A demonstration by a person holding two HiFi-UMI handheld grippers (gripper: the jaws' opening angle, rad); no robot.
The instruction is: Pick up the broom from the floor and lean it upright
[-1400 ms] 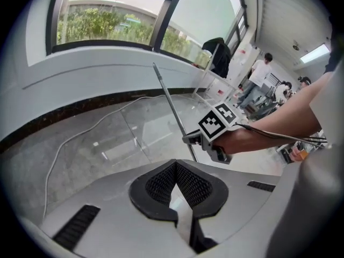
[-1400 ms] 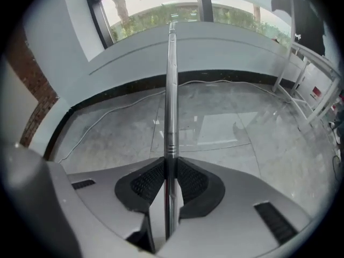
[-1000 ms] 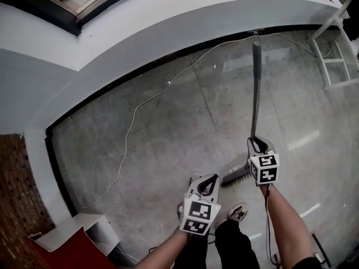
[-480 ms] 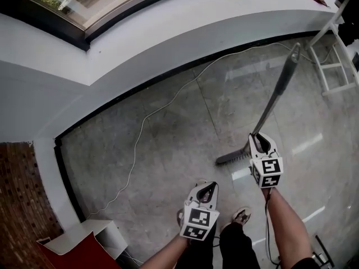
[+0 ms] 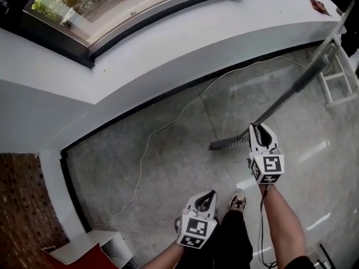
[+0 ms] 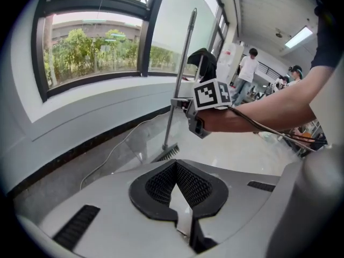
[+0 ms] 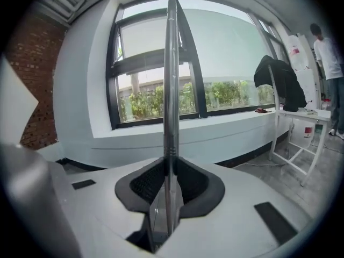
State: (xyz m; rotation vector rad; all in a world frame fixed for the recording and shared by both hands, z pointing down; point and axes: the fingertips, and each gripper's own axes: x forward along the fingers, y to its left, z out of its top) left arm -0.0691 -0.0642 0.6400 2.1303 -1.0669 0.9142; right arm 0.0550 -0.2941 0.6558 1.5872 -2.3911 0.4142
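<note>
**Broom held at the lower handle, bristle head low by the floor**

Head view: the right gripper (image 5: 260, 130) is clamped on the lower handle of the broom (image 5: 291, 88). The right gripper view confirms this, with both pads pressed on the metal shaft, which runs straight up the middle of the view. From the jaws the handle slants away toward one o'clock. Its top is blurred and is lost near the white rack (image 5: 338, 77). The bristle head (image 5: 229, 144) lies at nine o'clock of the jaws, low over the grey floor (image 5: 168, 172). Whether it touches the floor cannot be told.

The left gripper (image 5: 207, 196) sits at seven o'clock of the right one, well apart from the broom. Its pads meet at the tips with nothing between them.

Markings: each gripper's cube carries black-and-white square patterns and no legible words. In the right gripper view a white panel (image 7: 296, 52) at two o'clock bears a red mark too small to read.

Obscured: the broom head is hidden below the gripper body in the right gripper view, and is partly cut off by the left gripper's body in the left gripper view. A pale cable (image 5: 168, 122) trails across the floor toward the sill (image 5: 168, 43). A dark garment (image 7: 279, 74) drapes over the rack.
</note>
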